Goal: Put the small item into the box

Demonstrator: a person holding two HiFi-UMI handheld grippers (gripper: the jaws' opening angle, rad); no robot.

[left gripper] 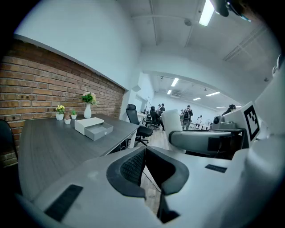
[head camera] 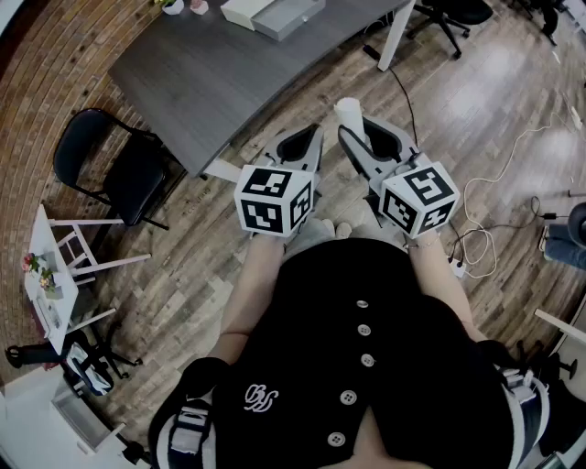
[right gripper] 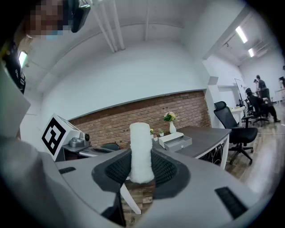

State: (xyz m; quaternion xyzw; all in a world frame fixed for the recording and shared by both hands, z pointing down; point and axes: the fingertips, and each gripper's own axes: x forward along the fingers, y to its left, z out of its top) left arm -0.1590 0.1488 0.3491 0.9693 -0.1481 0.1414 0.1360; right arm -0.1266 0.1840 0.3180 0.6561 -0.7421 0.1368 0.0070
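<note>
The small item is a white foam-like roll [right gripper: 141,151]. It stands upright between the pads of my right gripper [right gripper: 141,165], which is shut on it. In the head view the roll [head camera: 349,113] sticks out past the right gripper [head camera: 359,137], above the wooden floor just off the table's corner. The box [head camera: 275,14] is white and grey with its drawer pulled out, and sits at the far end of the grey table [head camera: 206,78]. It also shows as the box [left gripper: 94,128] and the box [right gripper: 175,141]. My left gripper [head camera: 309,139] is beside the right one. The left gripper [left gripper: 144,152] is shut on nothing.
A black chair [head camera: 112,169] stands left of the table by the brick wall. A small white stand [head camera: 57,266] with flowers is further left. Cables [head camera: 499,197] lie on the floor at right. A vase [left gripper: 87,108] and small pots sit behind the box. Office chairs and people are farther off.
</note>
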